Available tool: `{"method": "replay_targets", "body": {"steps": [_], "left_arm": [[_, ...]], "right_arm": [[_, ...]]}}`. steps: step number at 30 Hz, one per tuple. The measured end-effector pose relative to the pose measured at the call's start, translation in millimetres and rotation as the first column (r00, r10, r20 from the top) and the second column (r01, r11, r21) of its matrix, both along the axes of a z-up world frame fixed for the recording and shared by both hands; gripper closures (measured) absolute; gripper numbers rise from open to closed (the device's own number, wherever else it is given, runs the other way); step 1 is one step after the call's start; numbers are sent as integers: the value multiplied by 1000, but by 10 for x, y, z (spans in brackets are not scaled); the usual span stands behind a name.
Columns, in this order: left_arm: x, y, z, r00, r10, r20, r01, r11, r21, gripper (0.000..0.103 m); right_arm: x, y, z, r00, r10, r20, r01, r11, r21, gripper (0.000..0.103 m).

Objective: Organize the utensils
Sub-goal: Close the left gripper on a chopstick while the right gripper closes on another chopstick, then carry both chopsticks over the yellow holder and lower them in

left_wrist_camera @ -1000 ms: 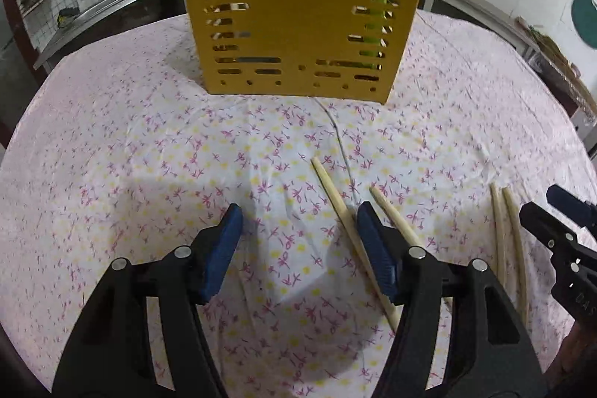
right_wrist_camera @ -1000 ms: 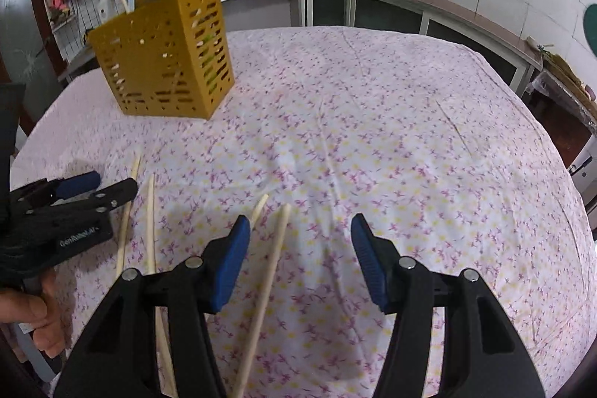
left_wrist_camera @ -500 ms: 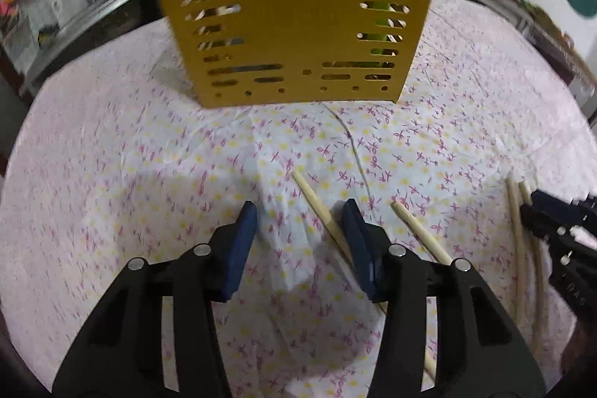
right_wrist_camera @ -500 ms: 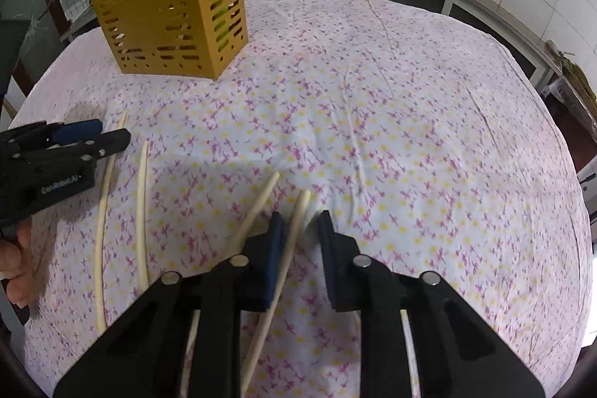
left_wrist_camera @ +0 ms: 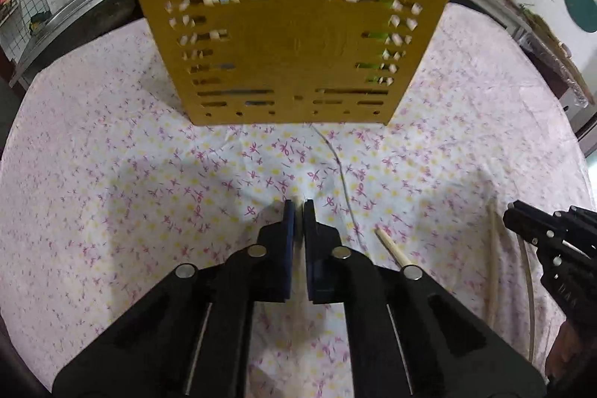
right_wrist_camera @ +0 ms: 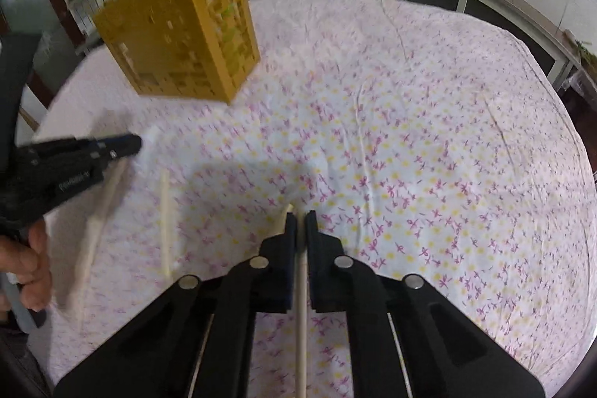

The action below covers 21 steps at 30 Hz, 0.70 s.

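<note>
A yellow slotted utensil holder (left_wrist_camera: 294, 36) stands at the back of the floral tablecloth; it also shows in the right wrist view (right_wrist_camera: 179, 32), with chopsticks in it. My left gripper (left_wrist_camera: 298, 207) is shut on a wooden chopstick whose tip (left_wrist_camera: 297, 201) shows between the pads. My right gripper (right_wrist_camera: 300, 217) is shut on another chopstick (right_wrist_camera: 302, 323) that runs back between its arms. A loose chopstick (left_wrist_camera: 393, 248) lies just right of the left gripper. Two more chopsticks (left_wrist_camera: 493, 267) lie further right, near the right gripper (left_wrist_camera: 518, 215).
The floral tablecloth (right_wrist_camera: 429, 137) covers the table. Two loose chopsticks (right_wrist_camera: 166, 222) lie left of my right gripper, beside the left gripper (right_wrist_camera: 127, 146) and the hand. Kitchen counter, sink and cabinets stand behind the table.
Both grippers went from open to shut, each closing on a chopstick. The left gripper moved closer to the yellow holder. The right wrist view is blurred from motion.
</note>
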<state>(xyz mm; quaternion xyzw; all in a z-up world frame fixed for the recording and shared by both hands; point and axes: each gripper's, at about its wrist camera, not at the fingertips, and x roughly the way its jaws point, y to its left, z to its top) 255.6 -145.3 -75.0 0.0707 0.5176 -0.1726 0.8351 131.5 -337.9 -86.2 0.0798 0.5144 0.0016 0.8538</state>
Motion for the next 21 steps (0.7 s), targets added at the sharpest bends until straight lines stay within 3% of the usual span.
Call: {"method": "replay_targets", "body": {"steps": [7, 14, 17, 21], "left_arm": [[-184, 166, 501, 995, -5, 101, 20, 990, -142, 100], [-508, 234, 1090, 961, 19, 277, 45, 974, -222, 100], [-547, 314, 1317, 944, 36, 328, 49, 967, -248, 100], [-572, 338, 1617, 910, 43, 412, 57, 972, -228, 100]], "right_arm": [[-173, 36, 638, 977, 8, 215, -23, 998, 66, 97], [-234, 131, 1054, 929, 36, 369, -58, 997, 48, 97], [-230, 220, 1267, 891, 68, 450, -91, 995, 30, 97], [-168, 334, 1593, 819, 94, 566, -100, 995, -20, 97]]}}
